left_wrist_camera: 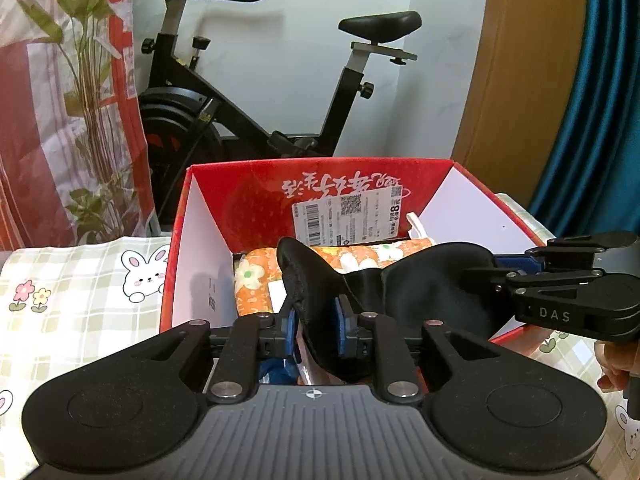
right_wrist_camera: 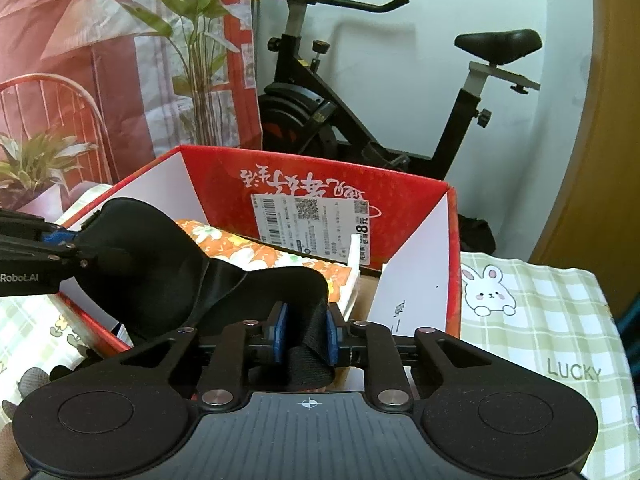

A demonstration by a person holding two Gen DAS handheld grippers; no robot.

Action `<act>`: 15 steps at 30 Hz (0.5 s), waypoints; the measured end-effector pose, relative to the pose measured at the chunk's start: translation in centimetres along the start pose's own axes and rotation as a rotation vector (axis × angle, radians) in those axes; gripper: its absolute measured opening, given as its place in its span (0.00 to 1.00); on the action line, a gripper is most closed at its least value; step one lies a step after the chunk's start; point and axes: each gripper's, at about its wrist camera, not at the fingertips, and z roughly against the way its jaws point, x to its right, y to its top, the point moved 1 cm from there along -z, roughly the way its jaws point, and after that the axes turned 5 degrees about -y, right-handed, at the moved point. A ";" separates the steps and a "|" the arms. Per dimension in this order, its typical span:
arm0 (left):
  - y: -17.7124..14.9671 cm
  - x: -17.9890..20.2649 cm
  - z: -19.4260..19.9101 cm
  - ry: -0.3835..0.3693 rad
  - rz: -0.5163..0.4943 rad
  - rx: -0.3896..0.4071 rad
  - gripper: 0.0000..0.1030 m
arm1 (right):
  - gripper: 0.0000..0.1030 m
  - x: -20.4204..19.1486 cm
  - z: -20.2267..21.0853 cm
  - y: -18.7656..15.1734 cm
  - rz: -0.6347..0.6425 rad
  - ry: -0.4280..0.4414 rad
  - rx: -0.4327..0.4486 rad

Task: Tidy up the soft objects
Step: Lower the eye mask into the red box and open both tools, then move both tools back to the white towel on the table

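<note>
fabric fills the middle of the left wrist view: a black padded eye mask (left_wrist_camera: 400, 280) stretched over the open red cardboard box (left_wrist_camera: 320, 184). one end of it sits between the blue pads of the left gripper (left_wrist_camera: 316, 330), whose jaws stand narrowly apart; the cloth hides the pad faces, so whether they press on it cannot be told. the mask's other end runs toward the right gripper (left_wrist_camera: 520, 264), which comes in from the right edge, its fingertips hidden behind the cloth. under the mask, inside the box, lies an orange floral cloth (left_wrist_camera: 256, 280), mostly covered. a shipping label (left_wrist_camera: 348, 216) is stuck on the box's far inner wall. the box stands on a checked bunny-print cloth (left_wrist_camera: 80, 280). an exercise bike (left_wrist_camera: 240, 100) stands behind, its base cut off by the box.

in the right wrist view the mask (right_wrist_camera: 168, 264) hangs over the box's near left corner, and its strap end passes between the blue pads of the right gripper (right_wrist_camera: 306, 330), jaws a little apart, contact unclear. the left gripper (right_wrist_camera: 60, 240) enters from the left edge, its tips buried in the mask. the box (right_wrist_camera: 320, 184) hides its own floor. the floral cloth (right_wrist_camera: 280, 260) shows beyond the mask.
</note>
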 end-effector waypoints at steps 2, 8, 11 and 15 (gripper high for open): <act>0.1 0.1 0.2 0.014 -0.005 0.001 0.28 | 0.25 0.0 0.3 0.0 0.002 -0.010 0.004; 0.3 0.2 1.5 0.062 -0.010 0.027 0.64 | 0.37 0.3 1.6 0.2 0.007 -0.034 0.031; 0.3 0.6 2.7 0.090 -0.022 0.057 0.91 | 0.50 0.2 2.7 0.2 0.001 -0.029 0.051; -0.1 1.5 4.5 0.125 -0.055 0.083 0.98 | 0.76 -0.2 4.3 0.0 -0.006 -0.013 0.096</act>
